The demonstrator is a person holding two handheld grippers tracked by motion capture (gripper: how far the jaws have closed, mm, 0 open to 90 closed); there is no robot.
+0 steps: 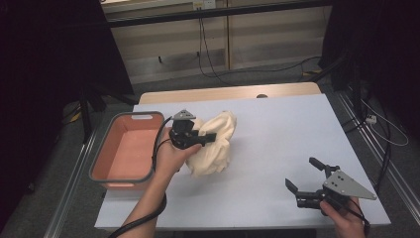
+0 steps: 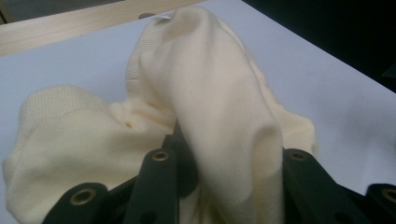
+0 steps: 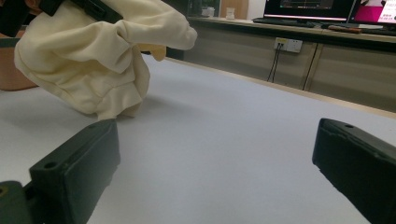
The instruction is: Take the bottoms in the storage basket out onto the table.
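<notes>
L gripper (image 1: 210, 137) pinches a crumpled cream knit garment (image 1: 215, 144) beside a salmon plastic tub (image 1: 126, 148) w/ grey rim; R gripper (image 1: 307, 174) jaws spread, empty.

- A cream sweater (image 2: 205, 107) fills the middle of the frame, one fold rising toward the top centre.
- The gripper (image 2: 229, 186), at the bottom, pinches that fold between its black jaws.
- A white table (image 2: 336, 93) lies behind, at right.

my lab bench, black curtains (image 1: 49, 44), floor cables (image 1: 218, 69), monitors (image 3: 308, 8) on a counter, wall socket (image 3: 288, 44)
</notes>
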